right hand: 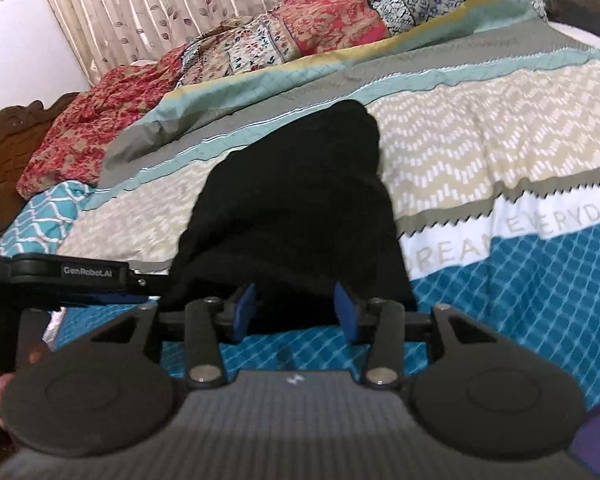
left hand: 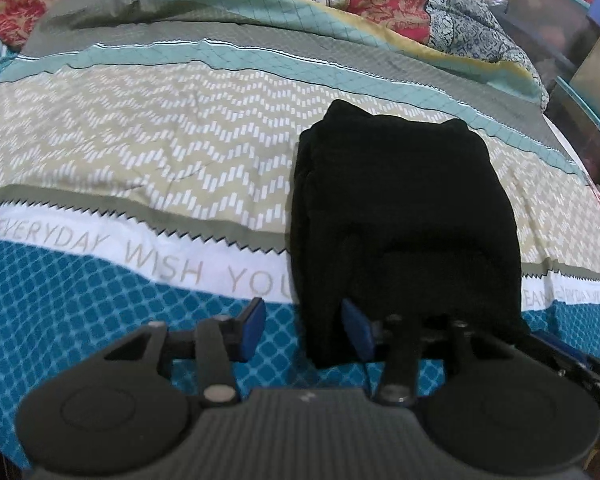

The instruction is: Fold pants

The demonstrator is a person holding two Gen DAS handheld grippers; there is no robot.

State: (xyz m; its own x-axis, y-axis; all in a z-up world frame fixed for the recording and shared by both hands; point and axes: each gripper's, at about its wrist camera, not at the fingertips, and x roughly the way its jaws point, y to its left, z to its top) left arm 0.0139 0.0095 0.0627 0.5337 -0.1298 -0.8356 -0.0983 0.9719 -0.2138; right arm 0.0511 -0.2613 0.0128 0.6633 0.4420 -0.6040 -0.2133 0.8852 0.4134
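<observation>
The black fabric pants [left hand: 404, 216] lie folded into a compact bundle on the patterned teal, beige and white bedspread [left hand: 140, 152]. The left gripper [left hand: 306, 330] sits part-open at the bundle's near left corner, nothing clamped. The right gripper [right hand: 296, 310] is part-open at the near edge, pads not pressing.

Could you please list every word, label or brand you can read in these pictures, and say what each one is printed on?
"EVERYDAY WISH YOU" on the bedspread's white band.
"DREAM EVERYDAY" on the same band.
"GenRobot.AI" on the other handheld tool.
Smaller grey words right of the black pants: too blurred to read.
</observation>
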